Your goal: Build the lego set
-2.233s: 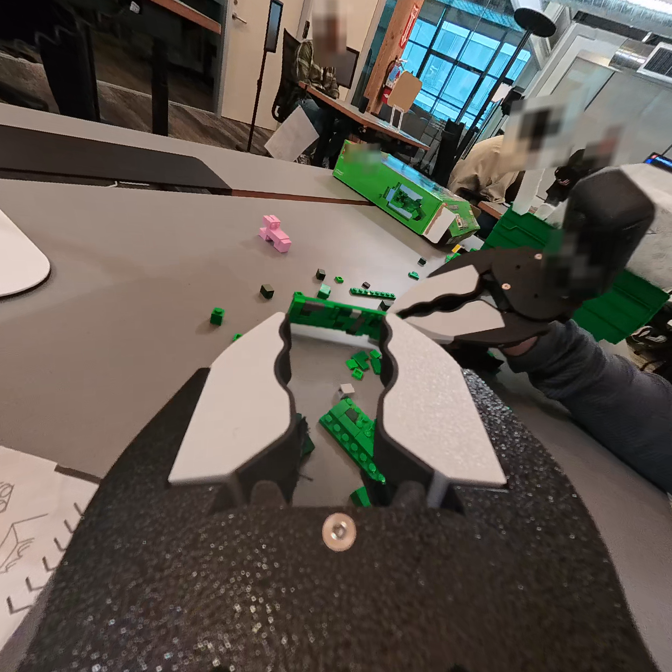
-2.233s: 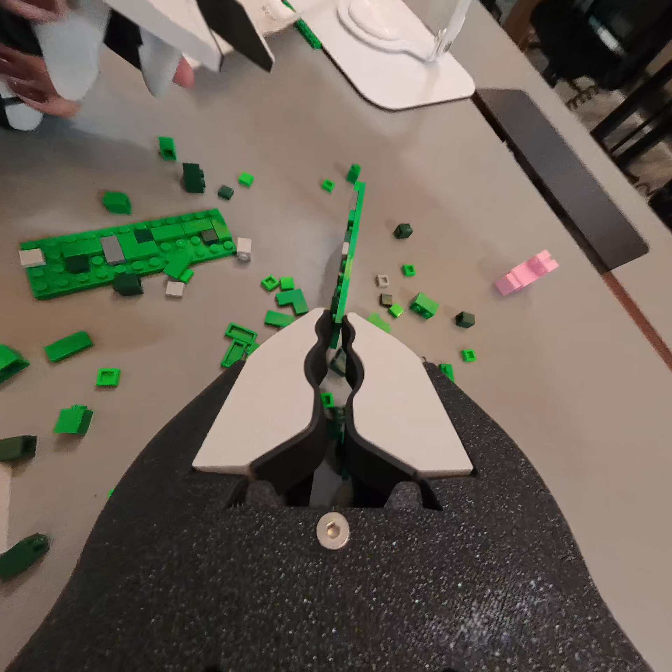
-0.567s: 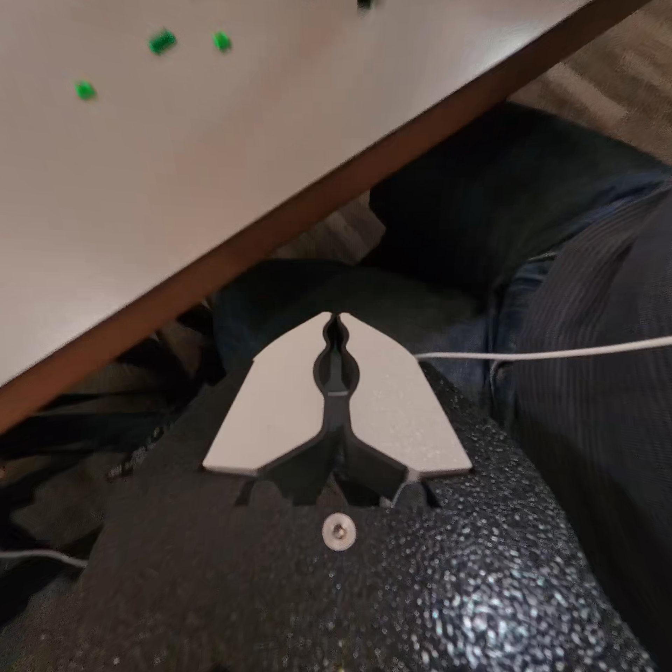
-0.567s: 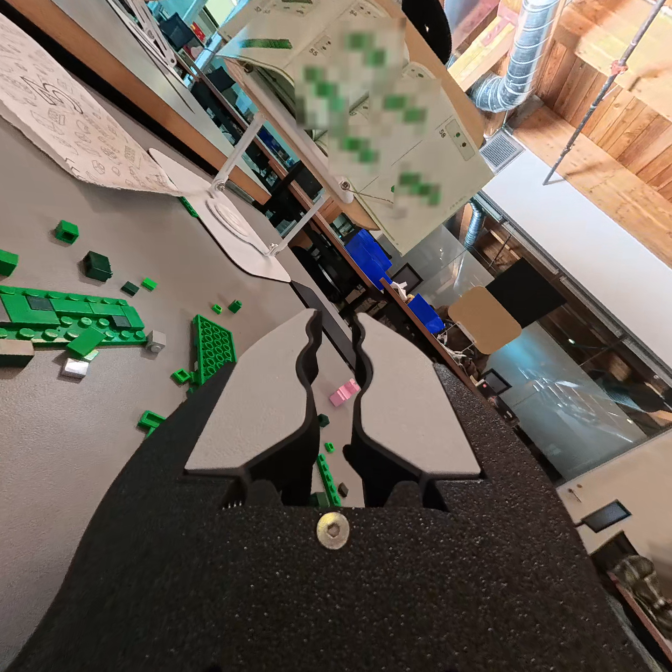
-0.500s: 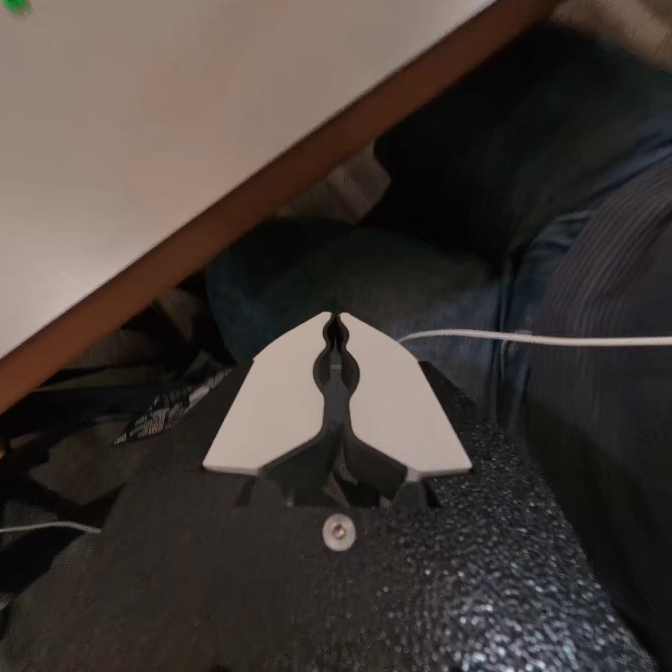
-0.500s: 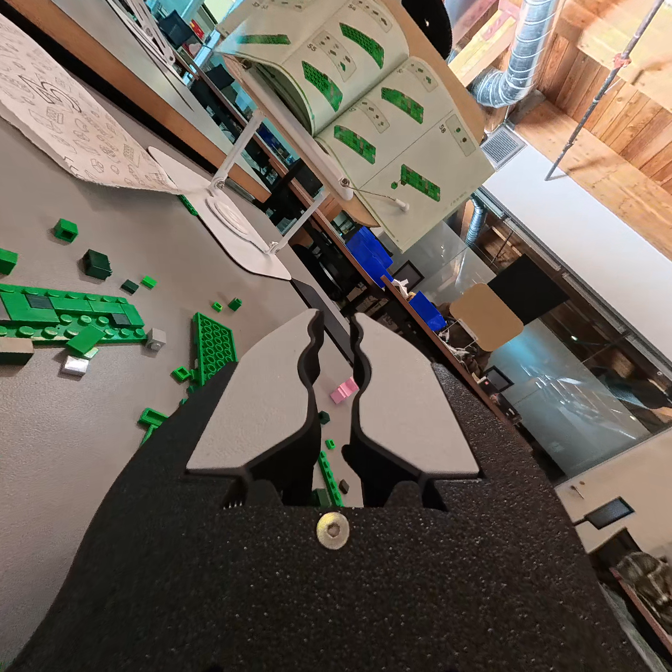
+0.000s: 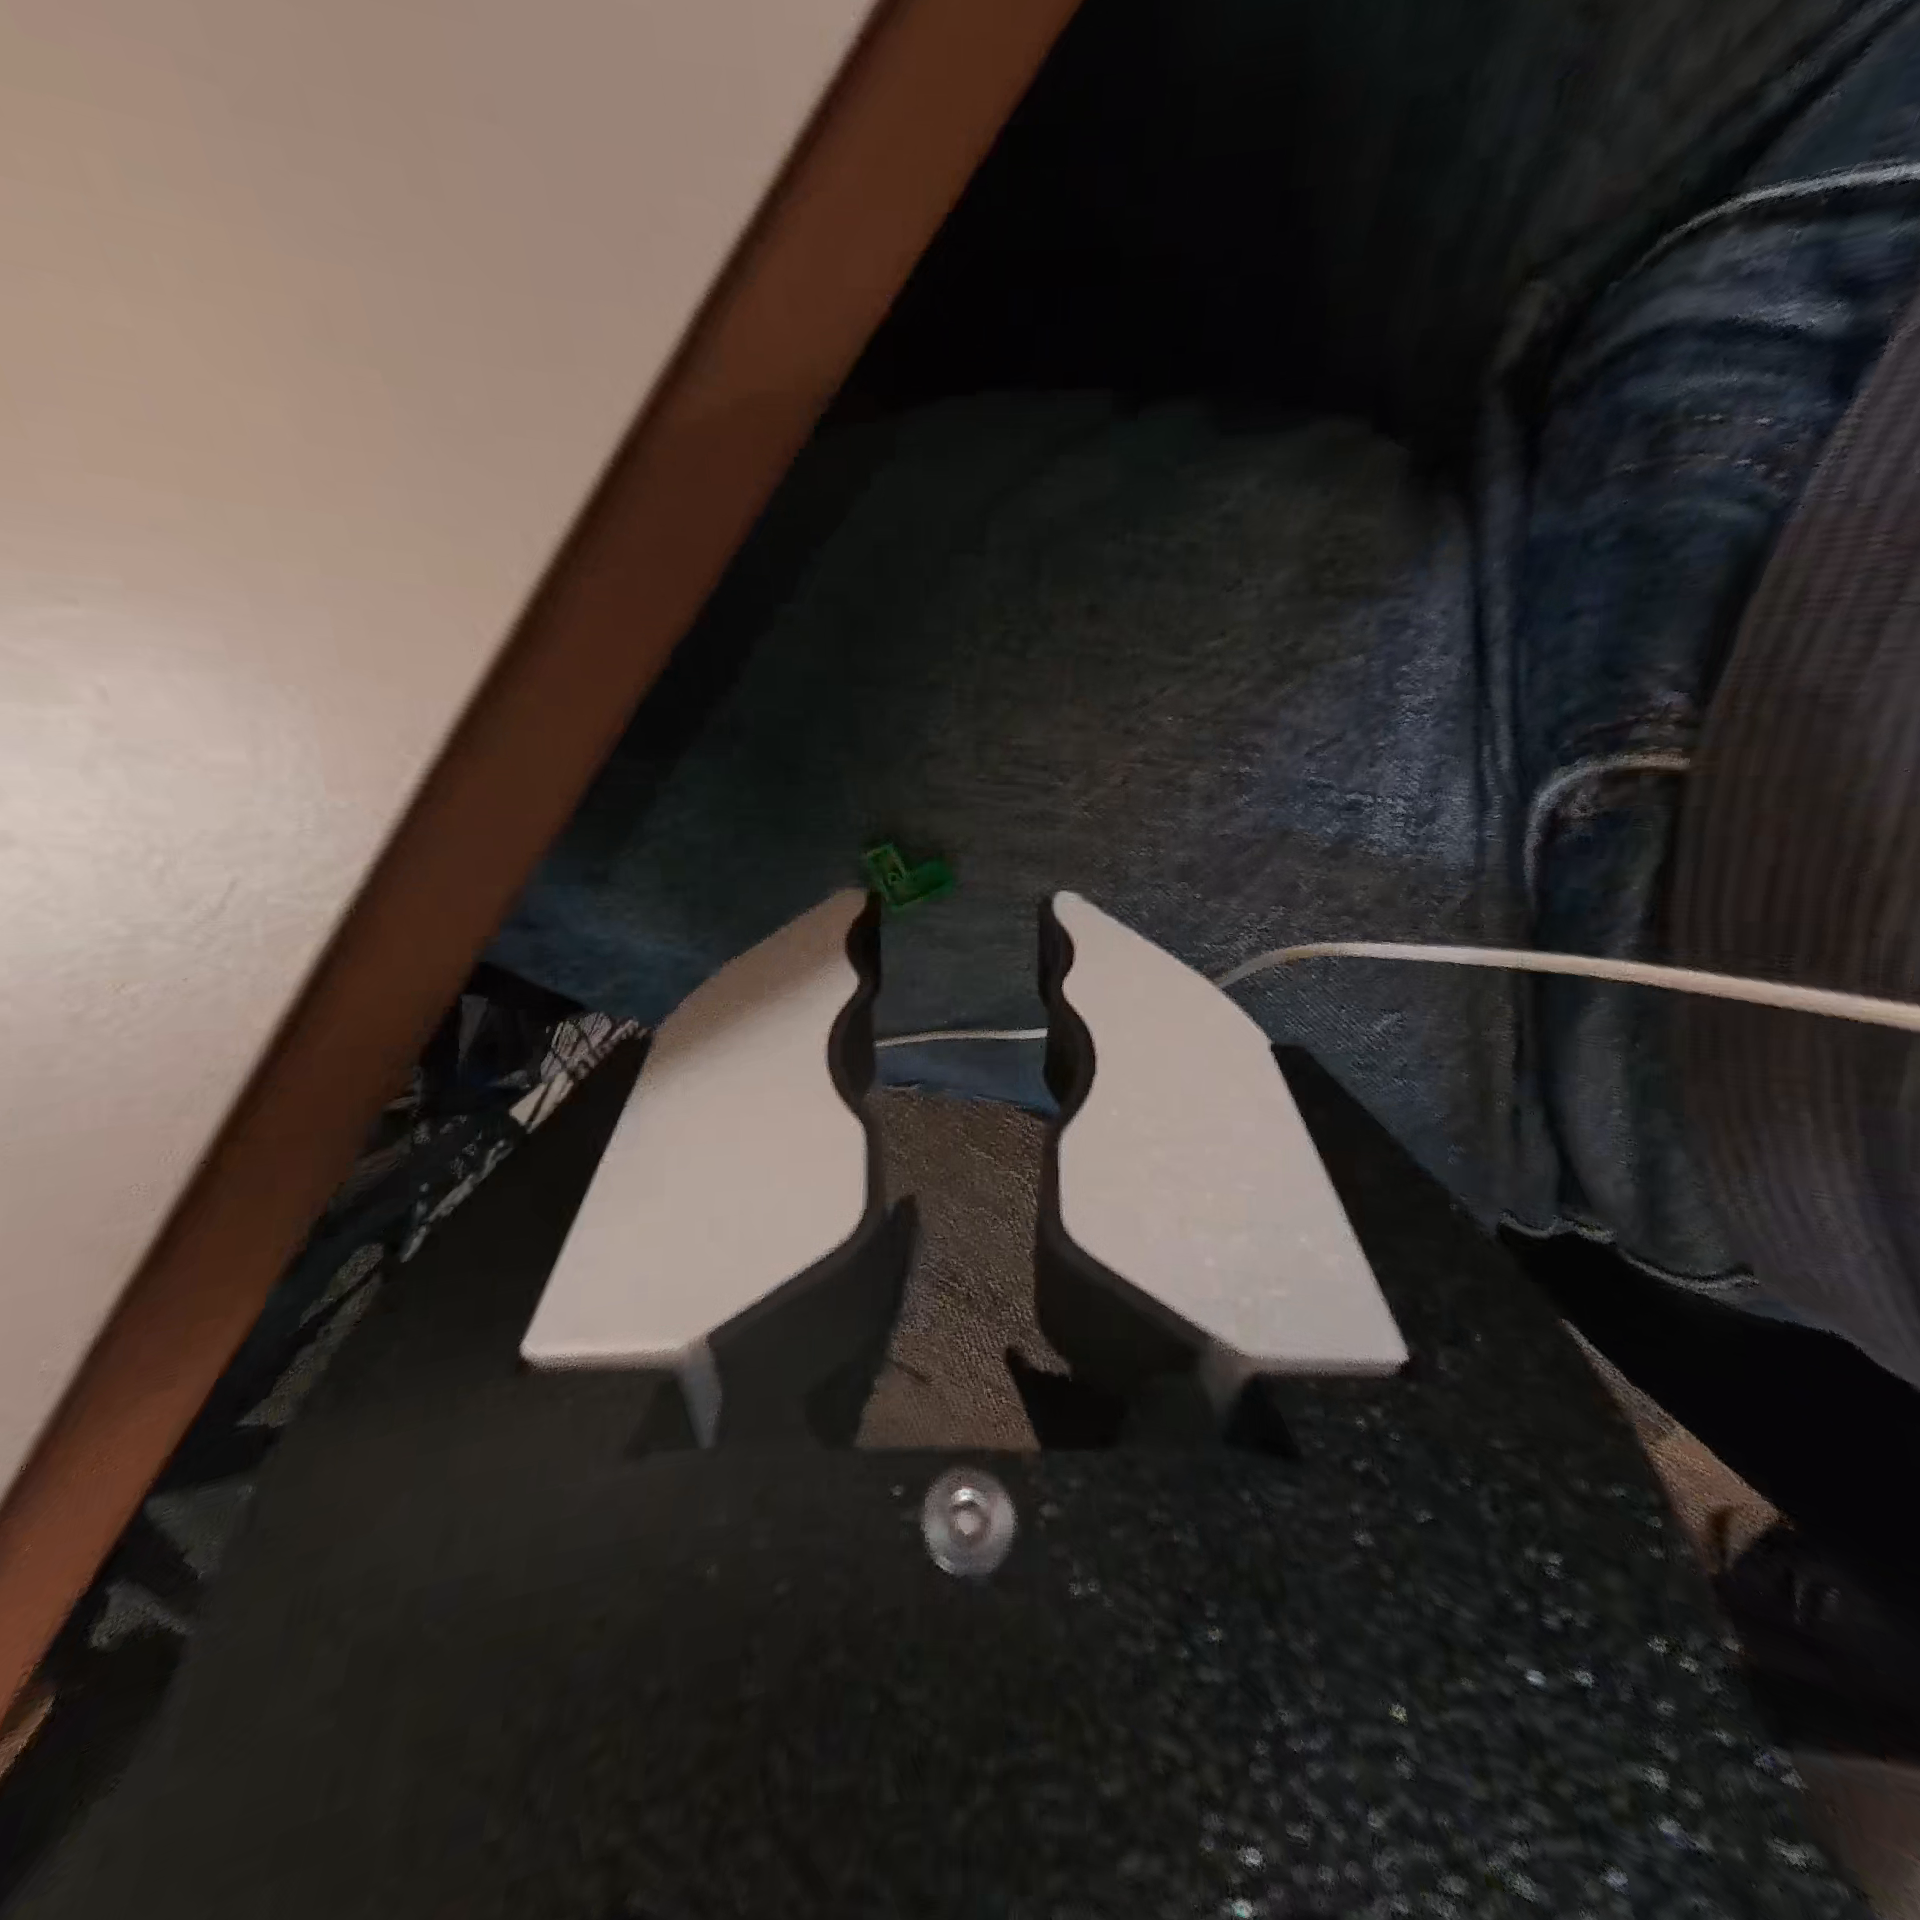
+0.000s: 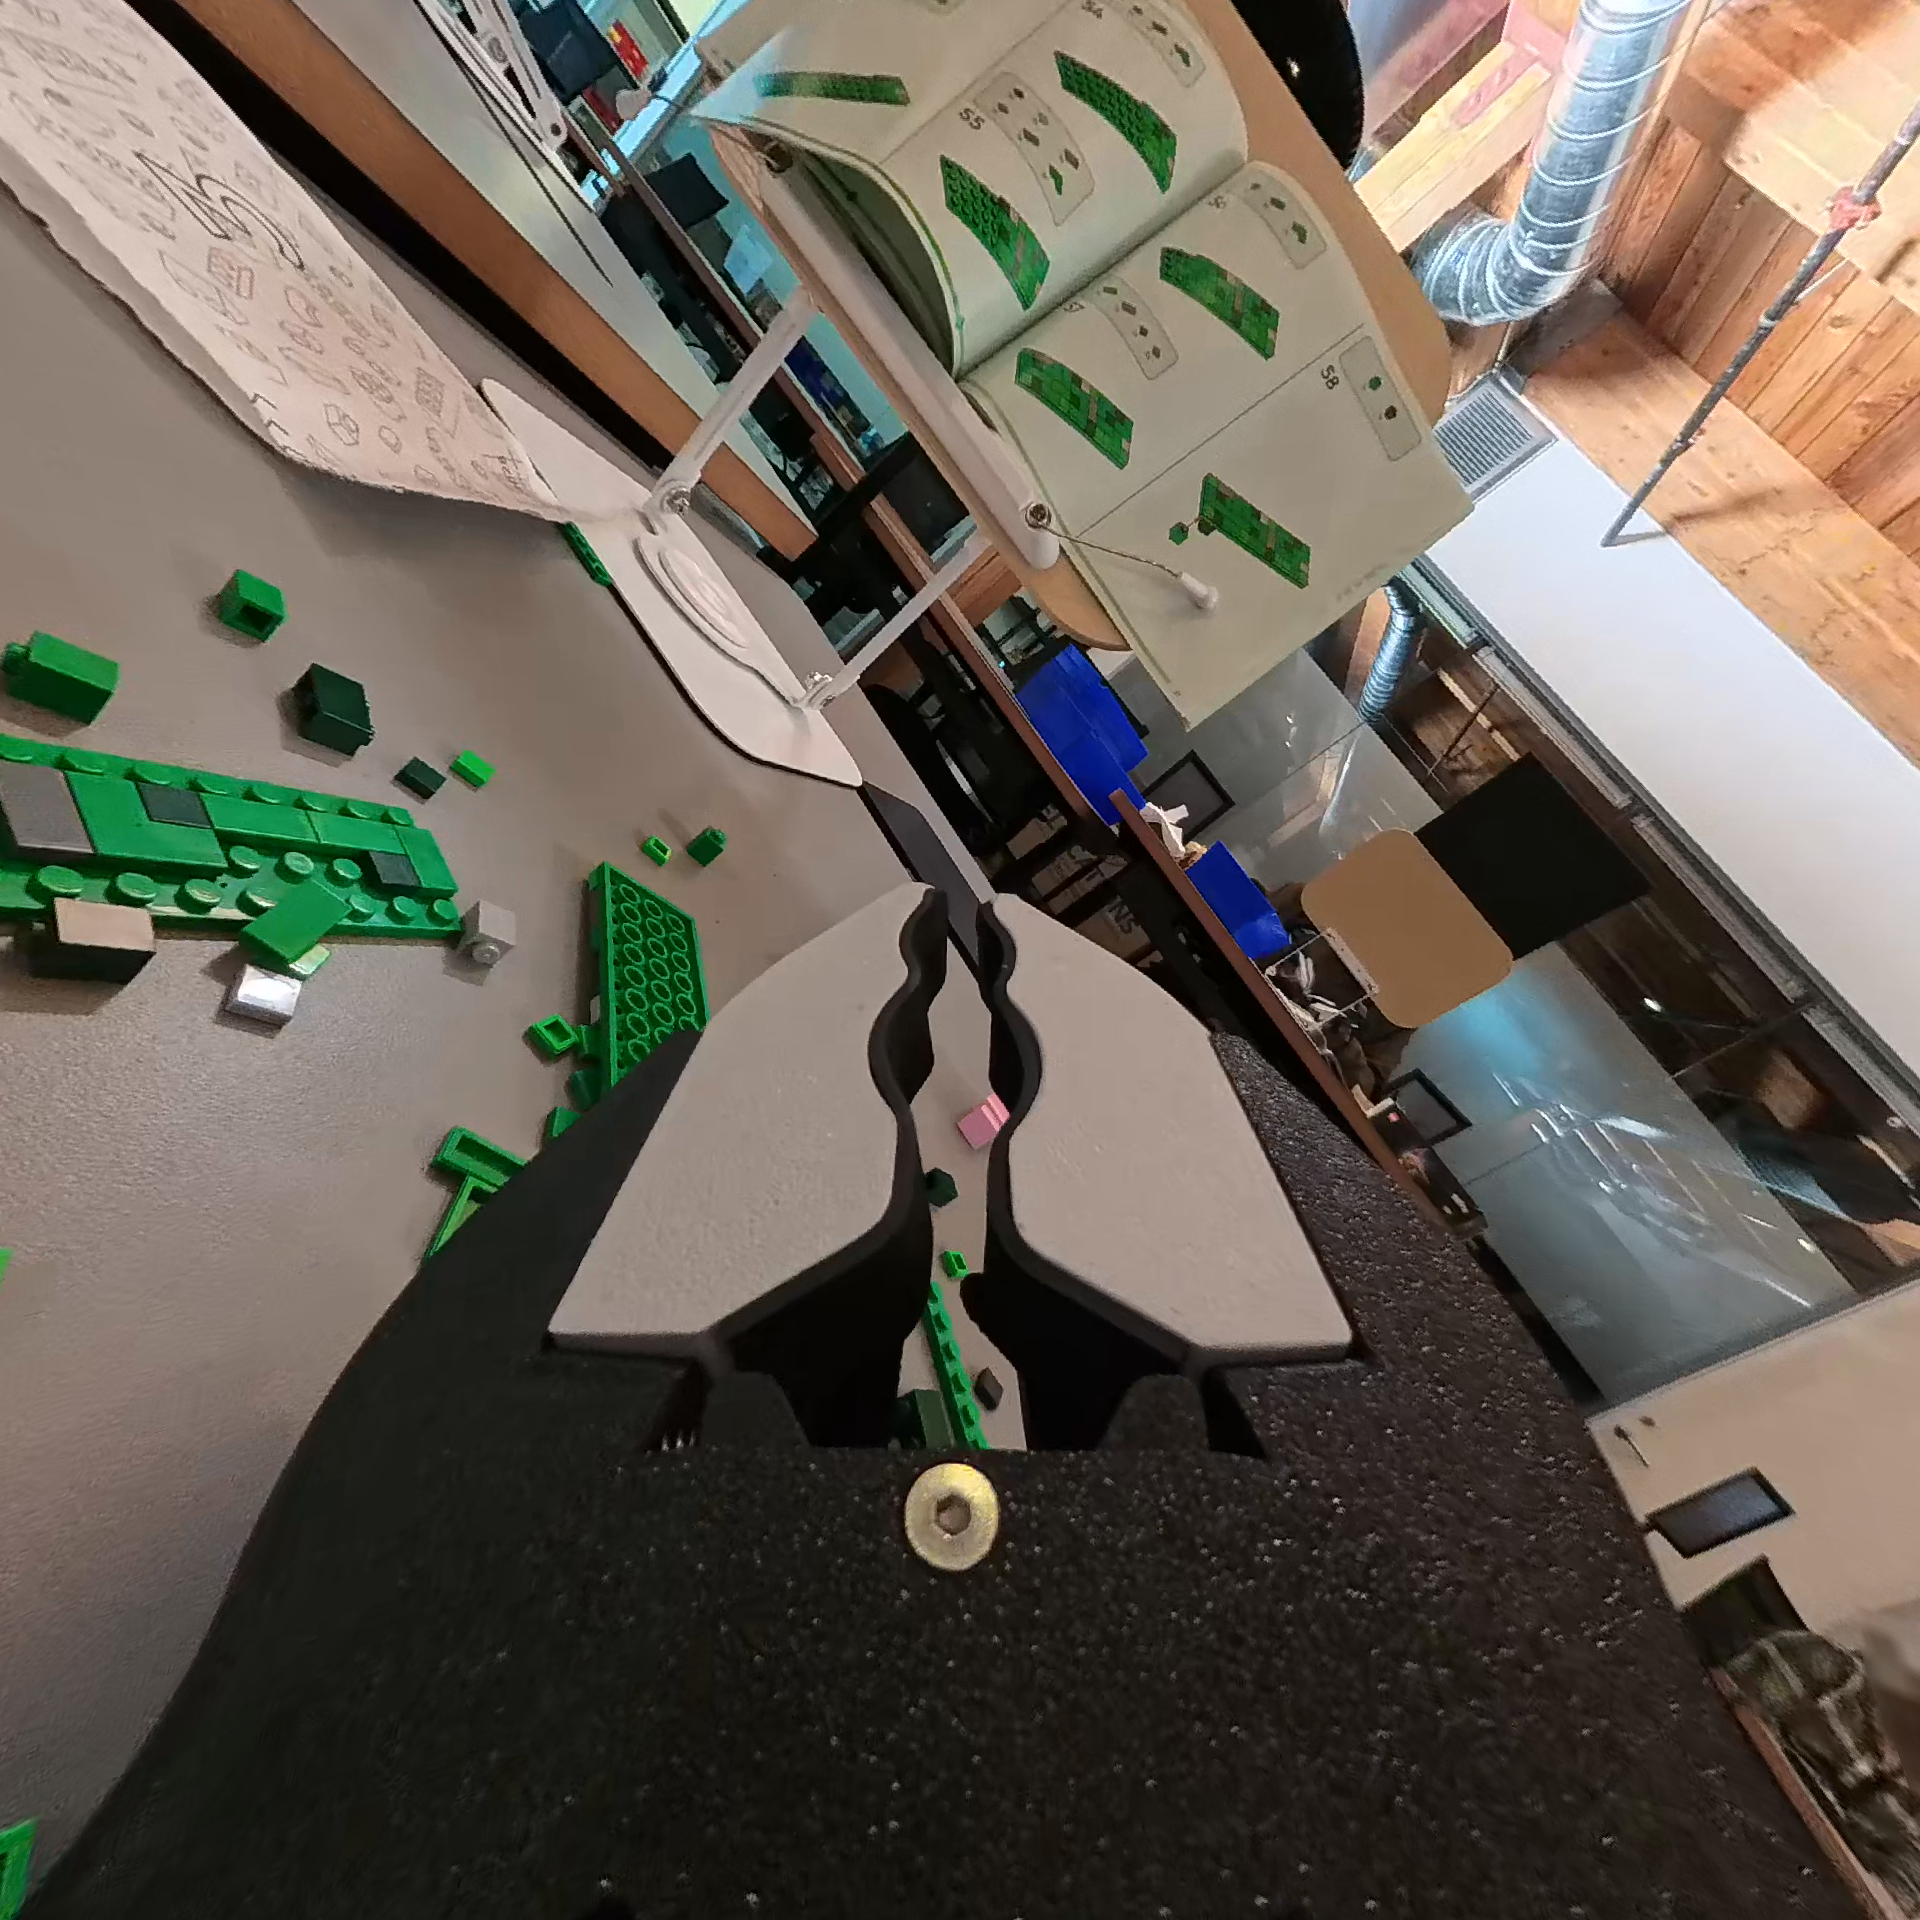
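Observation:
My left gripper [image 7: 956, 904] is open and below the table edge [image 7: 582, 665], over a person's lap in jeans [image 7: 1091, 644]. A small green L-shaped lego piece [image 7: 904, 878] lies on the jeans, just past my left fingertip. My right gripper [image 8: 961, 904] is tilted up above the table, its jaws a narrow gap apart and empty. A long green plate assembly [image 8: 208, 852] with grey tiles lies at the left. A green wedge plate [image 8: 644, 956] lies beside my right gripper's left finger. A pink piece [image 8: 982, 1124] shows between the fingers.
Loose green and grey pieces [image 8: 332, 707] are scattered on the grey table [image 8: 208, 1195]. An open instruction booklet [image 8: 1143, 343] sits on a white stand [image 8: 727, 623]. A printed paper sheet [image 8: 208, 270] lies at the far left. A white cable [image 7: 1558, 977] crosses the lap.
My left gripper left the table, went down shut to the lap, and has now opened beside the small green piece. My right gripper let go of the green plate and tilted upward.

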A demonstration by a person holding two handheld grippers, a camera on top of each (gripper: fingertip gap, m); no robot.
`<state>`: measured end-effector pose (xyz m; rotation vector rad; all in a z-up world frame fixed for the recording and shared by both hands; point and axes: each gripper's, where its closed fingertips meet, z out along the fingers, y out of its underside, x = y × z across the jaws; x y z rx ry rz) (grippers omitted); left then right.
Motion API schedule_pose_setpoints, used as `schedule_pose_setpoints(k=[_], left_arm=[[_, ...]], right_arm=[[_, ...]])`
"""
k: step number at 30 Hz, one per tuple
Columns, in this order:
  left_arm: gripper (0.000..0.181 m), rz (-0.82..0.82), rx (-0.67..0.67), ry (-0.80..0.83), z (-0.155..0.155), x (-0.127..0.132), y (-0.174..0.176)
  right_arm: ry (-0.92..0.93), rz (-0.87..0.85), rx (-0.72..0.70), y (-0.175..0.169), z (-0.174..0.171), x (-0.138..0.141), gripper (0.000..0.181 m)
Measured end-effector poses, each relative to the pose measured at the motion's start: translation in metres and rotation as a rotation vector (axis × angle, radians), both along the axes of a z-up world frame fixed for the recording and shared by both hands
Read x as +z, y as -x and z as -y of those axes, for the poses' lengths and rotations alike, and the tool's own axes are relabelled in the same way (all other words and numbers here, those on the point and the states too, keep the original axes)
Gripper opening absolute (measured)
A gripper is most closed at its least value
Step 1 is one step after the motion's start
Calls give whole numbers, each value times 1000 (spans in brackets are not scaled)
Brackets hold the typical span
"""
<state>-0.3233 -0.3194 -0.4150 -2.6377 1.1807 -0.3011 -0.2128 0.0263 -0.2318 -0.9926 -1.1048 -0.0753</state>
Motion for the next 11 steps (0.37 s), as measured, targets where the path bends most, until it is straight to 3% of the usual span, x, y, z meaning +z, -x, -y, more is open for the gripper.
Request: schedule_pose_setpoints(k=[1,6,11], left_arm=[[26,6,-10,18,2,-1,0],[29,-91,-133,120,6,-19,13],[30,-129,-241,118,7,-34,12]], right_arm=[[2,-2,1,0,0,0,5],[6,-4,2,-2,1,0,4],[10,-4,7,-2,1,0,3]])
